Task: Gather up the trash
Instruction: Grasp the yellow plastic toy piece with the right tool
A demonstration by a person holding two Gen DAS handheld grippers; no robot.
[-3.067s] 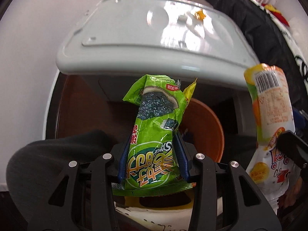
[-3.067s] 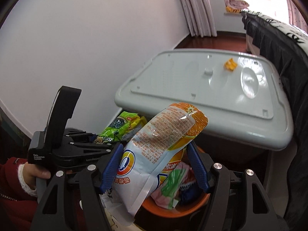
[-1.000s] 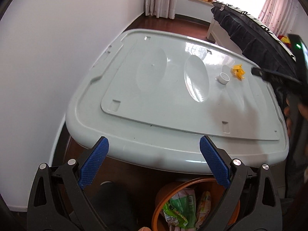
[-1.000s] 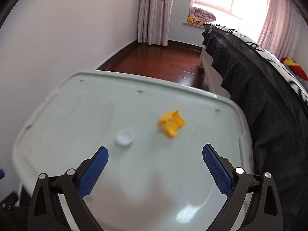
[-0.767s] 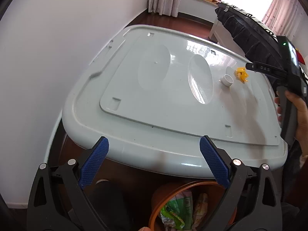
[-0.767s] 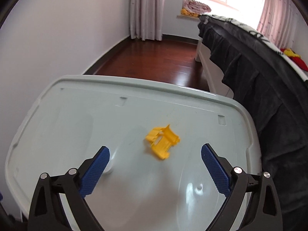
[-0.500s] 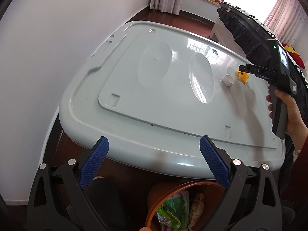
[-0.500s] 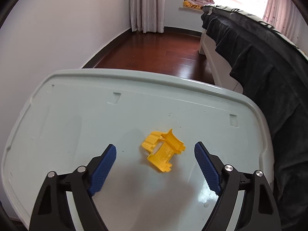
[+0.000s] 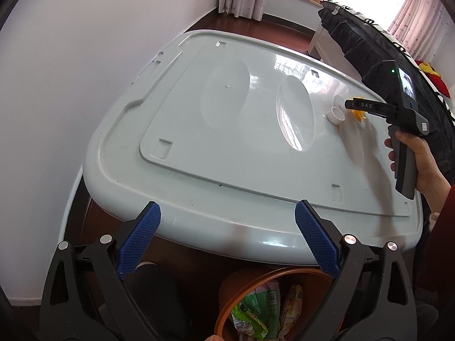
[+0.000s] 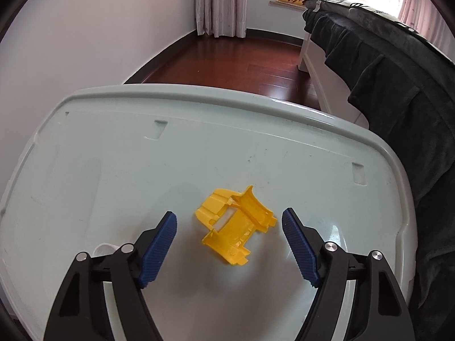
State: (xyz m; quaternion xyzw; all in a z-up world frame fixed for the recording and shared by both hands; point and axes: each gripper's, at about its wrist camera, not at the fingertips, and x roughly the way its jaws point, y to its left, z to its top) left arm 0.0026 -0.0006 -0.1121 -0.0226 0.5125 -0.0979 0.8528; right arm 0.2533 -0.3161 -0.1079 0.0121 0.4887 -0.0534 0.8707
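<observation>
Below lid (image 9: 227, 147), orange bin (image 9: 227, 307) holds wrappers (image 9: 256, 309).

"DAS" on right tongs (image 9: 369, 105)

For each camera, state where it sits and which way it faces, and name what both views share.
Left wrist: on the left gripper, jaws open, looking down over the grey lid and the orange bin of wrappers; the person's hand shows.
Right wrist: on the right gripper, jaws just closing around, not touching, the yellow plastic piece; only its blue pads show.
Shared: lid, yellow piece, white cap, bed.
</observation>
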